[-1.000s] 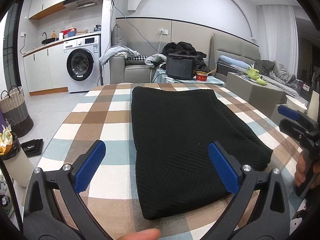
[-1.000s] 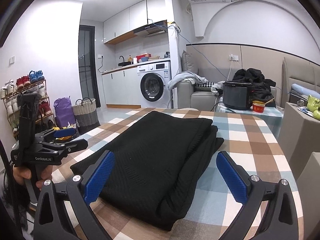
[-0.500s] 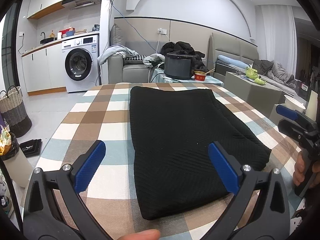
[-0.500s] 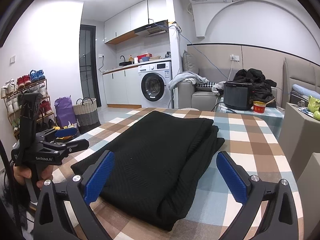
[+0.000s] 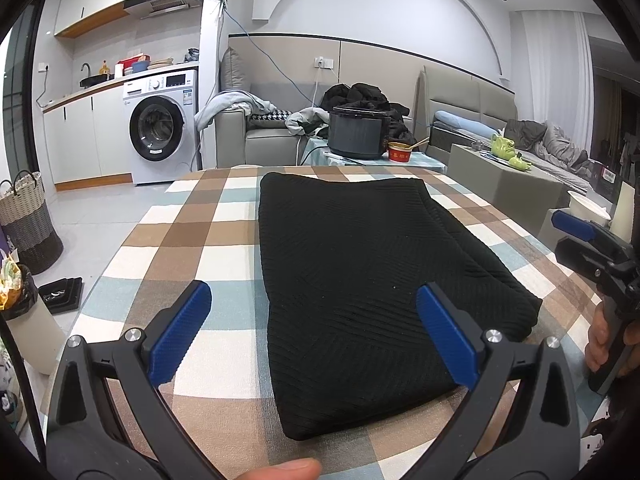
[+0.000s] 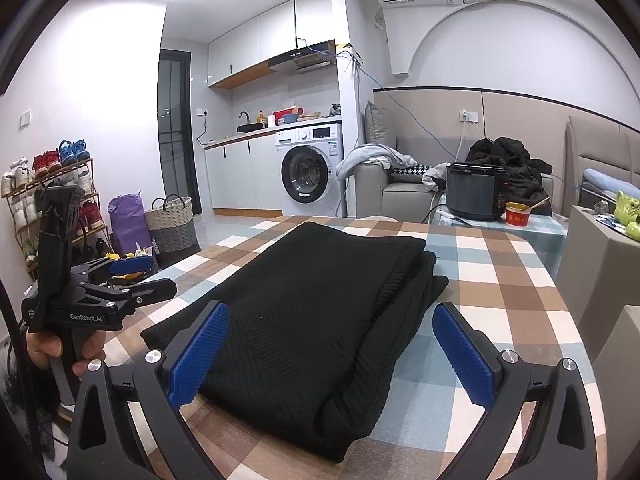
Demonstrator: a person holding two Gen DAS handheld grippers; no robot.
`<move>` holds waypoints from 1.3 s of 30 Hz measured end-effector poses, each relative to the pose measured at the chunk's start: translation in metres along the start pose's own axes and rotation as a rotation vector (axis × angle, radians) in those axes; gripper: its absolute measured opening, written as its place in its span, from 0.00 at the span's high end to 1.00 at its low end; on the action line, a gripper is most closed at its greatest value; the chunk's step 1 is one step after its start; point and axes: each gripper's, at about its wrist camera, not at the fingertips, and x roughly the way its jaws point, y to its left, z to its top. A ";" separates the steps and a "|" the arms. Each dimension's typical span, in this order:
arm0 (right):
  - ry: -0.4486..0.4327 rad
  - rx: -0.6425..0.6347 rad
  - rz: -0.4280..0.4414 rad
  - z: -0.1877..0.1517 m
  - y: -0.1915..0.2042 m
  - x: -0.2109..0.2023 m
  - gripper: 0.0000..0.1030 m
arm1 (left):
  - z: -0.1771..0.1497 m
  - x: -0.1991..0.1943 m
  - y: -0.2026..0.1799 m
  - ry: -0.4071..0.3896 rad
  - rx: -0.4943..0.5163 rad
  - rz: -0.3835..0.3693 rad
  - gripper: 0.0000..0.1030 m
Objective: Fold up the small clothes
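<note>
Left gripper (image 5: 314, 320) rose slightly; only right cam shows garment's (image 6: 320, 312) stacked layers.

Black ribbed garment (image 5: 360, 280) on brown, blue and white checked tablecloth (image 5: 192, 240); blue claw pads (image 5: 180, 338).

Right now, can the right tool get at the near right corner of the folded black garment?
Probably yes. The right tool is open and empty, with the folded black garment directly ahead on the checked tablecloth and nothing between.
</note>
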 end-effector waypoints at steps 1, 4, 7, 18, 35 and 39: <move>0.000 0.000 0.001 0.000 0.000 0.000 0.00 | 0.000 0.000 0.000 0.000 0.000 -0.002 0.01; -0.002 -0.002 0.000 0.000 0.000 0.000 0.00 | 0.000 0.000 0.000 0.000 0.001 -0.002 0.01; -0.002 -0.006 -0.001 -0.001 0.001 0.000 0.00 | 0.000 0.000 0.000 -0.001 0.002 -0.003 0.01; -0.002 -0.010 0.001 -0.001 0.001 0.000 0.00 | -0.001 0.000 0.000 0.001 0.001 -0.003 0.01; 0.000 -0.009 0.000 -0.001 0.002 0.000 0.00 | 0.000 0.000 0.000 0.001 0.001 -0.007 0.01; 0.004 -0.014 0.004 -0.002 0.003 0.000 0.00 | -0.002 -0.002 -0.003 -0.002 0.004 -0.009 0.01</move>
